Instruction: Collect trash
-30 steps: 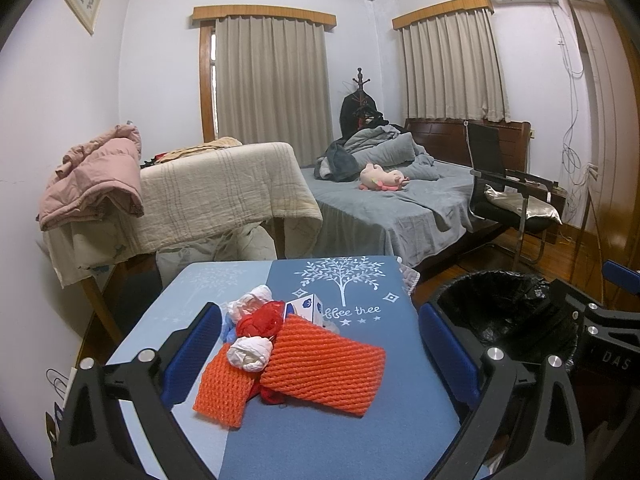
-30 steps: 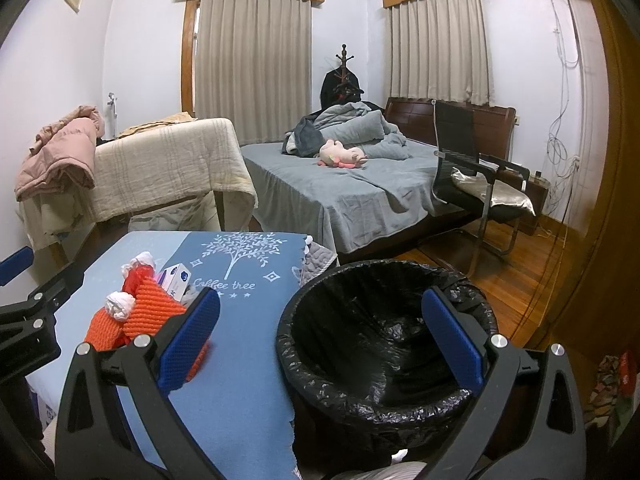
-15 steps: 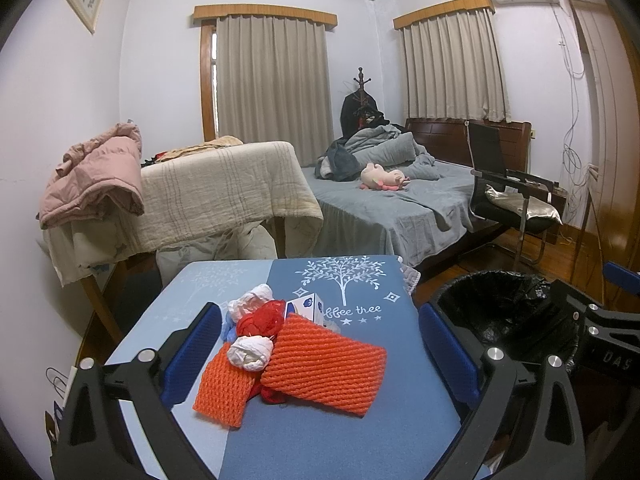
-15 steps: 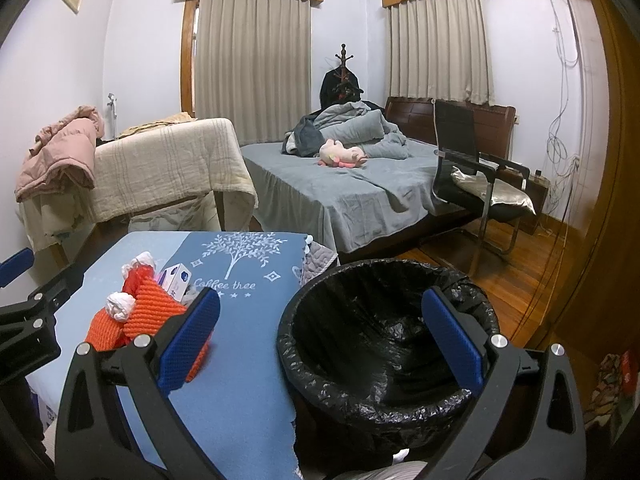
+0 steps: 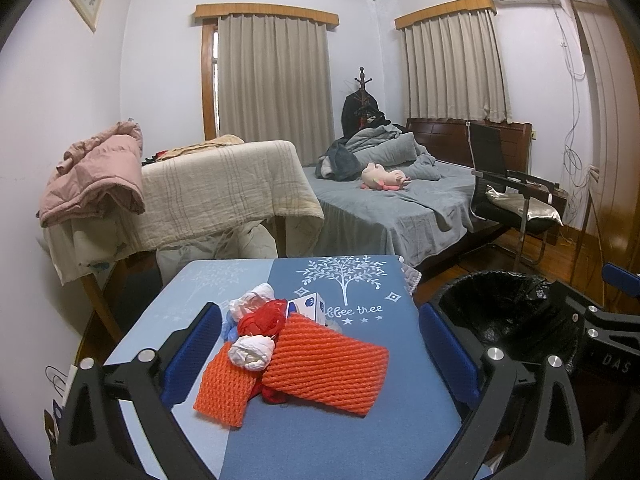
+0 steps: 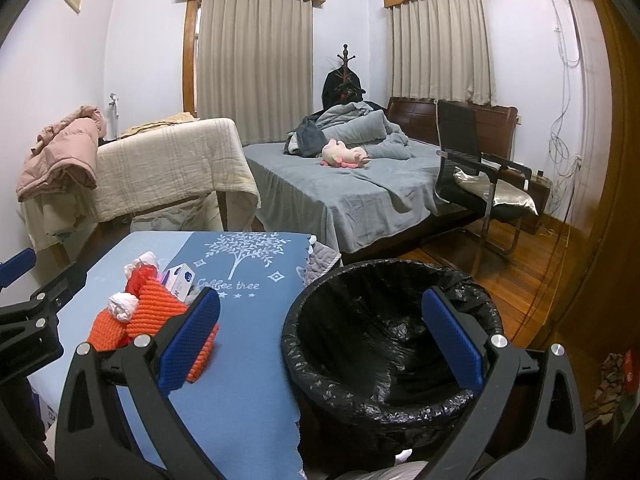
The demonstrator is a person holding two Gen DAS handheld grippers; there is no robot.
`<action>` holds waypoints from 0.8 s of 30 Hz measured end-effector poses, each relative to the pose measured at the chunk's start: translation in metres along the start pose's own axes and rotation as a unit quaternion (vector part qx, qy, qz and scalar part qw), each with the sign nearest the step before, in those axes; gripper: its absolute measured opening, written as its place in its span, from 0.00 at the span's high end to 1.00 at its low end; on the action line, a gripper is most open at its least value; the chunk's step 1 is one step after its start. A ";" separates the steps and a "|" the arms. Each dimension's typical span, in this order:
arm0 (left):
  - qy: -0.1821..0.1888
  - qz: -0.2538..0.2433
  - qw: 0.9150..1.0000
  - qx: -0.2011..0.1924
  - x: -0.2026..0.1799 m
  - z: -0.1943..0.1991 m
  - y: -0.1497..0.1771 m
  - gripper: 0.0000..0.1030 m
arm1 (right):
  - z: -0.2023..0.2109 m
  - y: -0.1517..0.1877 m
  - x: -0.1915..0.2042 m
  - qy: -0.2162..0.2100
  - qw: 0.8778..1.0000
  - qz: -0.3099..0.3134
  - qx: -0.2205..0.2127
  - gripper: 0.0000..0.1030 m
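Two claws gaped empty | left claw framed trash pile on table | right claw hovered above bin | you'd best pinch the orange foam net first, by its edge.

Two orange foam nets, two white paper wads, one small box, one bin, two curtains, one chair
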State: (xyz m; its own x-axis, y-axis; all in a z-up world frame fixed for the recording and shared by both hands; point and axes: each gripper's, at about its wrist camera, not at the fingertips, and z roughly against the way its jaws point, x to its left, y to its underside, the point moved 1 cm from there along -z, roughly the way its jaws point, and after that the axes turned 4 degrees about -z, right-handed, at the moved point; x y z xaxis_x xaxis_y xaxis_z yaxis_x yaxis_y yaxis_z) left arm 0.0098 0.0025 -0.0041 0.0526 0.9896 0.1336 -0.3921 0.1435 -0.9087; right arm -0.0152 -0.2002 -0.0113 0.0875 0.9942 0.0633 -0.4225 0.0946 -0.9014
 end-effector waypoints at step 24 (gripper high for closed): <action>-0.028 0.023 0.999 0.025 0.054 -0.027 0.021 0.06 | -0.034 0.019 0.052 -0.042 0.999 0.018 0.012 0.05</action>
State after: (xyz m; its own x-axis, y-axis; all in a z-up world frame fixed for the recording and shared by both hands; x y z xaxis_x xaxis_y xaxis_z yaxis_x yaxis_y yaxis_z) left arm 0.0287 0.0591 -0.0267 -0.0179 0.9932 0.1147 -0.4379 0.0953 -0.8939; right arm 0.0119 -0.1484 -0.0395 -0.0039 0.9976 0.0685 -0.4460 0.0596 -0.8931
